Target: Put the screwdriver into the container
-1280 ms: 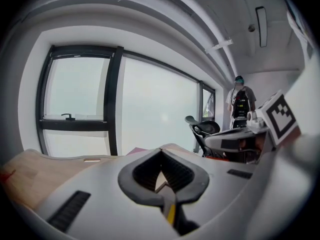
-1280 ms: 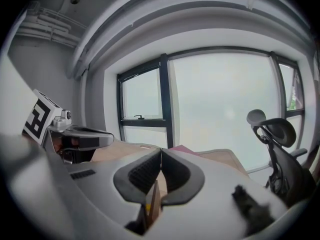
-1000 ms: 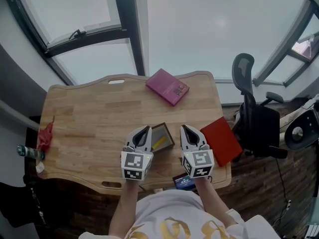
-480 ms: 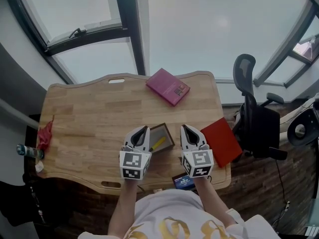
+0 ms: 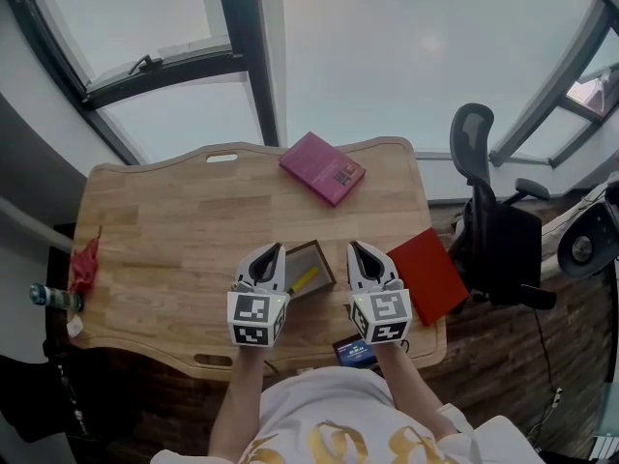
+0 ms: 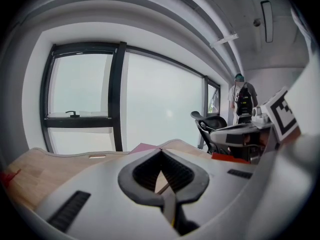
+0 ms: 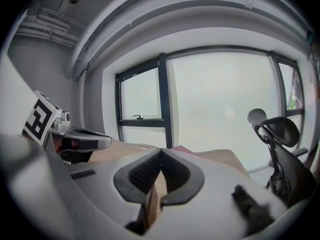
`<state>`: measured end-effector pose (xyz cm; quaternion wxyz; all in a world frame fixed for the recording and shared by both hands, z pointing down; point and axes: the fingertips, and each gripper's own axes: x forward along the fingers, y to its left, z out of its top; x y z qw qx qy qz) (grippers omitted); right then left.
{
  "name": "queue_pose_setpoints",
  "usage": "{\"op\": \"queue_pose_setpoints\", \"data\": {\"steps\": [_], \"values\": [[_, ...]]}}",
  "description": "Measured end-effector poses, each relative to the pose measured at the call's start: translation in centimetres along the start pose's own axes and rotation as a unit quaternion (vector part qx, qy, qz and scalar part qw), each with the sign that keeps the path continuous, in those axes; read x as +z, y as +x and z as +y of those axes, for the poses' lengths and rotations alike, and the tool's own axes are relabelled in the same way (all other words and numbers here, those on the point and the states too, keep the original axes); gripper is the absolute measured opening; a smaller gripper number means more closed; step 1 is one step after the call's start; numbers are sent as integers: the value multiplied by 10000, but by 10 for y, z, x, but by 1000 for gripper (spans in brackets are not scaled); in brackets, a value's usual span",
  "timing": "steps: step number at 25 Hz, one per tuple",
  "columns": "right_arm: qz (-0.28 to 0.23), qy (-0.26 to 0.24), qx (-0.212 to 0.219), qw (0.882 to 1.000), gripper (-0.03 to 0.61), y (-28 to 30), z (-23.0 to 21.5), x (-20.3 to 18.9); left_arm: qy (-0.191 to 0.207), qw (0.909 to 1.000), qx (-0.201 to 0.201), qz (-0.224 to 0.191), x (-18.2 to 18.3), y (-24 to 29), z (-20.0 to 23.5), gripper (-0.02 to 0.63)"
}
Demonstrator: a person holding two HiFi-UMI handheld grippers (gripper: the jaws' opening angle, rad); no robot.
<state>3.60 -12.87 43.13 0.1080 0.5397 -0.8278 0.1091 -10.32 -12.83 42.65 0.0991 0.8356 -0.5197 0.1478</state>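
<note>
A small brown open container (image 5: pixel 311 262) sits on the wooden table (image 5: pixel 174 230), and the yellow screwdriver (image 5: pixel 307 279) lies inside it. My left gripper (image 5: pixel 273 250) rests just left of the container, shut, with nothing between its jaws. My right gripper (image 5: pixel 355 248) rests just right of it, also shut and empty. In the left gripper view the left gripper (image 6: pixel 161 150) has its jaws meeting at the tips, and the right gripper's body (image 6: pixel 250 131) shows at the right. In the right gripper view the right gripper (image 7: pixel 161 151) is shut too.
A pink book (image 5: pixel 323 168) lies at the table's far edge and a red book (image 5: pixel 428 275) at its right edge. A dark device (image 5: pixel 355 350) sits at the near edge. At the left edge are a red cloth (image 5: pixel 84 264) and a bottle (image 5: pixel 53 299). An office chair (image 5: pixel 488 220) stands to the right.
</note>
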Motion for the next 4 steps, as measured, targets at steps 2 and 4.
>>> {"op": "queue_pose_setpoints", "data": {"steps": [2,4], "values": [[-3,8,-10,10000,31,1,-2,0,-5,10000,1,-5,1,2,0,14],[-1,13,-20,10000,31,3,-5,0,-15,10000,-1,-12,1,4,0,14]]}}
